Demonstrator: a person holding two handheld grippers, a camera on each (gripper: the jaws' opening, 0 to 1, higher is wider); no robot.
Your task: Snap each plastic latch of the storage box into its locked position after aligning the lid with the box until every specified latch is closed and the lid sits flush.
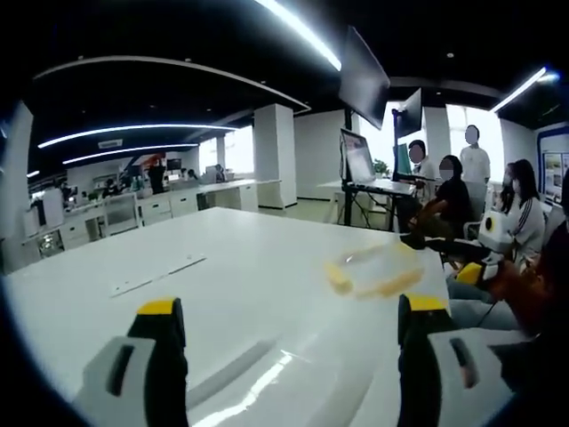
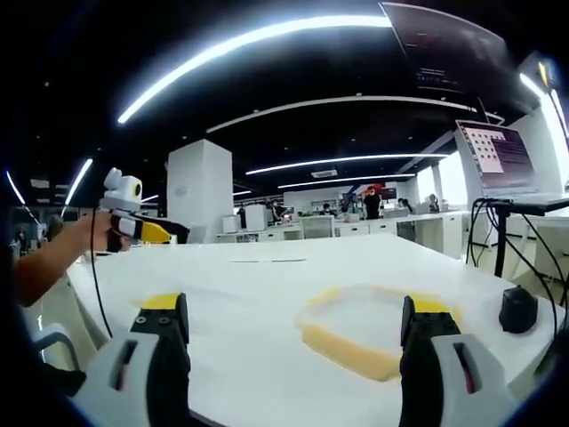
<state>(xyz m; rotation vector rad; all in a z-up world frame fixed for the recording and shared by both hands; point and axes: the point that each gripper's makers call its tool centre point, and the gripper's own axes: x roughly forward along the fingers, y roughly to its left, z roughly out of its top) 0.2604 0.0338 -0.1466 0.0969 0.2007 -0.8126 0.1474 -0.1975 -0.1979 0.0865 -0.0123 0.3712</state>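
In the left gripper view, the left tongs (image 1: 293, 320) rise from the bottom with their yellow-tipped jaws spread wide apart and nothing between them, held above a broad white table (image 1: 222, 258). Two thin flat strips (image 1: 158, 275) lie on the table towards the left. Further right, beyond the right jaw, sits the storage box (image 1: 378, 271), a low clear plastic container with yellow latches on its edges; it is blurred, so whether the lid sits flush cannot be told. At the far right the other gripper (image 1: 487, 245), white with a yellow part, is held near several seated people (image 1: 449, 200), with a laptop on a stand (image 1: 360, 165) behind the table.

In the right gripper view, a hand (image 2: 80, 240) at the left holds the other gripper (image 2: 133, 218) above the far left corner of the table (image 2: 267, 294). The right tongs (image 2: 293, 325) are likewise wide open and empty. The storage box (image 2: 364, 334) lies on the table between the two jaws and towards the right one, close in front of the tongs but not touched by them. A dark computer mouse (image 2: 517, 310) rests at the table's right edge, beneath the laptop stand (image 2: 511, 160)
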